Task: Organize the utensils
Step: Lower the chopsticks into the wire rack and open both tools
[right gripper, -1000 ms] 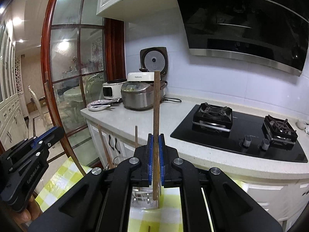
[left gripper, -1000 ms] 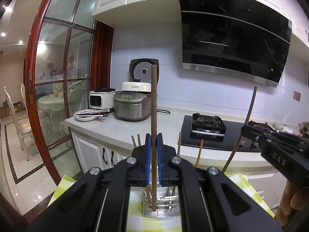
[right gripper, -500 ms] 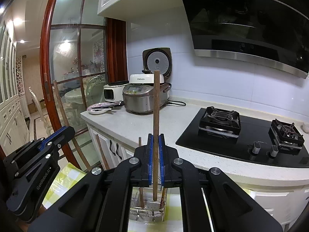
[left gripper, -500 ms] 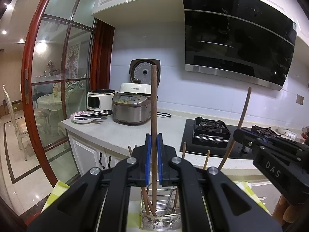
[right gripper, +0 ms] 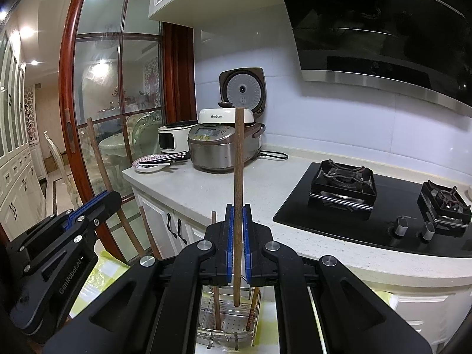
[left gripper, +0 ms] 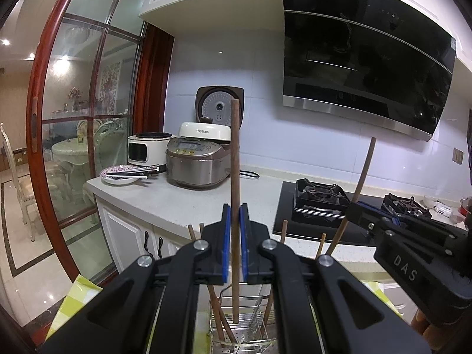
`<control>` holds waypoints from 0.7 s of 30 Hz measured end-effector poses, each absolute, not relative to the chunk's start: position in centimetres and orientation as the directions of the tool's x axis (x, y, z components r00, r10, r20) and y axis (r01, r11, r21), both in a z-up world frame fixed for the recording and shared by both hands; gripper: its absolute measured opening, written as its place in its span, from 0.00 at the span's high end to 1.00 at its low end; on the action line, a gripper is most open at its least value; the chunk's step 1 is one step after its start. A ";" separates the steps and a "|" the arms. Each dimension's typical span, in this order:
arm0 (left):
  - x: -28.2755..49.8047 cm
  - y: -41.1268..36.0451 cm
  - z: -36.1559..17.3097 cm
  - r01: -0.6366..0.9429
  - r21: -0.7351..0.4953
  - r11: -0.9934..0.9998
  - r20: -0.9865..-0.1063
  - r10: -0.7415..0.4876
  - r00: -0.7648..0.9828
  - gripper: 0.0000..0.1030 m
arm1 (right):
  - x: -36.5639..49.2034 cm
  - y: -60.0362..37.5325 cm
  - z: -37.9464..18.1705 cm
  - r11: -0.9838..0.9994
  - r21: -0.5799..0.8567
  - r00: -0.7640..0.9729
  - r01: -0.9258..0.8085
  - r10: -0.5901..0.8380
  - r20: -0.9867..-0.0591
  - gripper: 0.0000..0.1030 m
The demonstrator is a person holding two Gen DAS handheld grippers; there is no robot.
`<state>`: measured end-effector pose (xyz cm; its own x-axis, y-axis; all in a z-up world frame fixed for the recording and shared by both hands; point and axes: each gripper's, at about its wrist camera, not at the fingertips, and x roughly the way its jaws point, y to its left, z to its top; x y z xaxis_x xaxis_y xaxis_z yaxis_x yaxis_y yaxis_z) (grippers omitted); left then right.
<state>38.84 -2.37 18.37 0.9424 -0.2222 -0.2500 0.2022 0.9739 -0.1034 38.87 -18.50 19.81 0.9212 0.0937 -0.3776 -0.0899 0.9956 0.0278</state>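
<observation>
My left gripper point(left gripper: 235, 215) is shut on a brown wooden chopstick point(left gripper: 235, 159) held upright, its lower tip just above a metal wire utensil basket point(left gripper: 250, 329). The basket holds several chopsticks. My right gripper point(right gripper: 237, 216) is shut on another upright wooden chopstick point(right gripper: 238, 162), its tip over the same basket point(right gripper: 227, 324). The right gripper also shows at the right of the left wrist view point(left gripper: 354, 209) with its chopstick point(left gripper: 364, 171). The left gripper shows at the left of the right wrist view point(right gripper: 109, 194) with its chopstick point(right gripper: 98, 153).
The basket stands on a yellow-green checked cloth point(left gripper: 73, 301). Behind is a white counter point(left gripper: 188, 197) with rice cookers point(left gripper: 196, 162), a plate with chopsticks point(left gripper: 118, 175) and a black gas hob point(right gripper: 368, 206). A glass door point(left gripper: 73, 118) is at the left.
Both grippers have come nearer over the basket with their chopsticks; the basket now sits lower and larger in both views. Both stay shut.
</observation>
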 end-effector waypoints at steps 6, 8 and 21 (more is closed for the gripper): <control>39.7 -2.5 16.9 0.206 -0.115 0.972 -0.275 -0.230 0.934 0.94 | 39.9 -18.5 18.5 0.996 0.025 0.912 -0.088 0.090 -0.401 0.94; 40.0 -2.5 16.2 0.206 -0.120 0.971 -0.289 -0.233 0.929 0.94 | 40.2 -18.6 17.9 0.996 0.025 0.907 -0.085 0.088 -0.412 0.94; 41.6 -2.4 11.3 0.194 -0.149 0.970 -0.384 -0.237 0.893 0.94 | 41.2 -18.8 12.8 0.998 0.025 0.880 -0.064 0.068 -0.471 0.94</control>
